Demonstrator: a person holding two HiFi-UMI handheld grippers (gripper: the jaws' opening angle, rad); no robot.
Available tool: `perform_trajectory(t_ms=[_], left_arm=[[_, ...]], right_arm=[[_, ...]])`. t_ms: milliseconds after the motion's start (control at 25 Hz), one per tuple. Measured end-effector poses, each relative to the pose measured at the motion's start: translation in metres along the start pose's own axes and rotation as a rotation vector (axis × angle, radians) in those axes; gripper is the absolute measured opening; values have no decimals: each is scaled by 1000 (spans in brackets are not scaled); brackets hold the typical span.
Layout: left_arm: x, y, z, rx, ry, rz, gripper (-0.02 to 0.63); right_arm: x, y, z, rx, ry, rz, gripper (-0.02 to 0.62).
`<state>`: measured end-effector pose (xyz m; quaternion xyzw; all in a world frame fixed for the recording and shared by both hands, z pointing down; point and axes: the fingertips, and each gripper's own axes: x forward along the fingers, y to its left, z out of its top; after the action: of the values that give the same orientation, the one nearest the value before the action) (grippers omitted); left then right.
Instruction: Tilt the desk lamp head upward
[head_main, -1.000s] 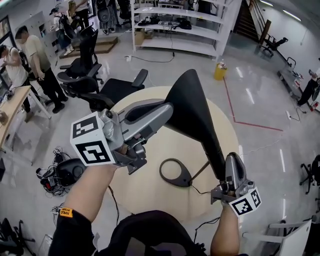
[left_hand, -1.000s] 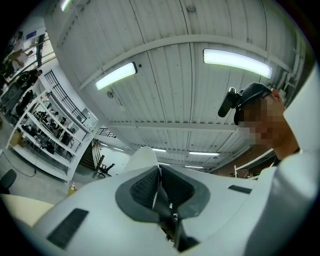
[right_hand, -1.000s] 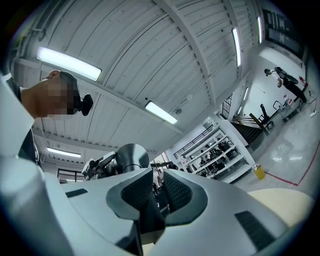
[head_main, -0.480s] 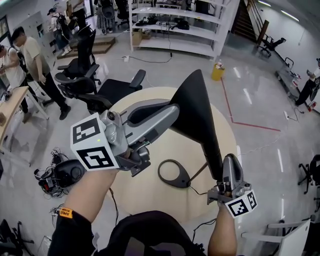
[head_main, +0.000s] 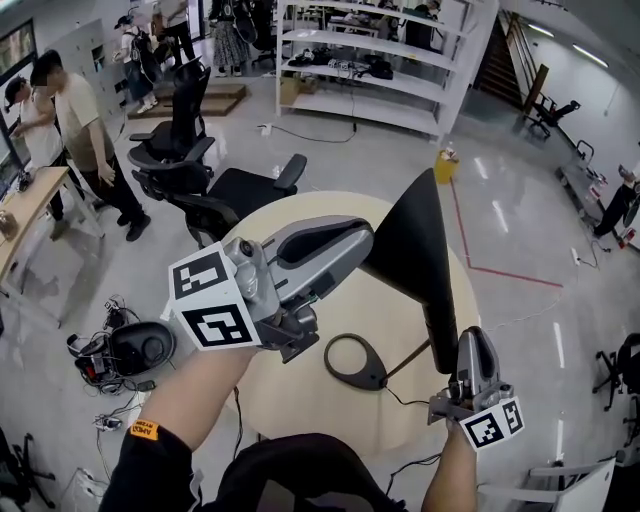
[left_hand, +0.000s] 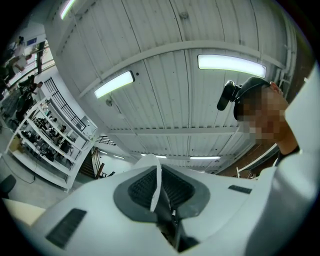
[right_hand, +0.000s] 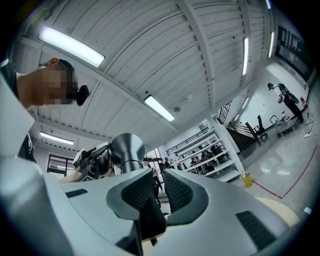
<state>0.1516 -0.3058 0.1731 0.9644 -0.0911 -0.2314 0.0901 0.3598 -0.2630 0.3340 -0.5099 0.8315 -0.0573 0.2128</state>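
round table (head_main: 300, 400) partly hidden behind lamp head (head_main: 418, 240)

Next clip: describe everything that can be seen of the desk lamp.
The lamp has a matt black cone shade, pale inside, that narrows to a neck. A thin rod joins it to a dark ring-shaped base, which lies flat on the round table. The shade is tilted, with its wide end toward the head view's upper left. The left hand-held gripper pinches the shade's rim, and the right hand-held gripper clamps the neck.
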Motion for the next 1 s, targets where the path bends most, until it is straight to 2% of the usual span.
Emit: perform_trajectory(t_ms=[160,240,400,640,800,1000], left_arm=[[-32,11,12,1,-45,55,66],[-52,17,6,26,-40,108,66],[-82,24,-36,98,64,228,66],[-126,24,-116,140,246,328,64],[-166,20,-164,150,364,407,49],[-217,12,-208,109,465,482,48]], right_arm=[[4,17,4,-71,14,-49,69],[4,27,3,-147,55,-88,69],[0,48,8,-294,126,-157,69],[-11,87,9,-358,135,-234,69],[-12,128,-21,-353,170,-254,67],[-5,162,-110,-268,325,-258,24]])
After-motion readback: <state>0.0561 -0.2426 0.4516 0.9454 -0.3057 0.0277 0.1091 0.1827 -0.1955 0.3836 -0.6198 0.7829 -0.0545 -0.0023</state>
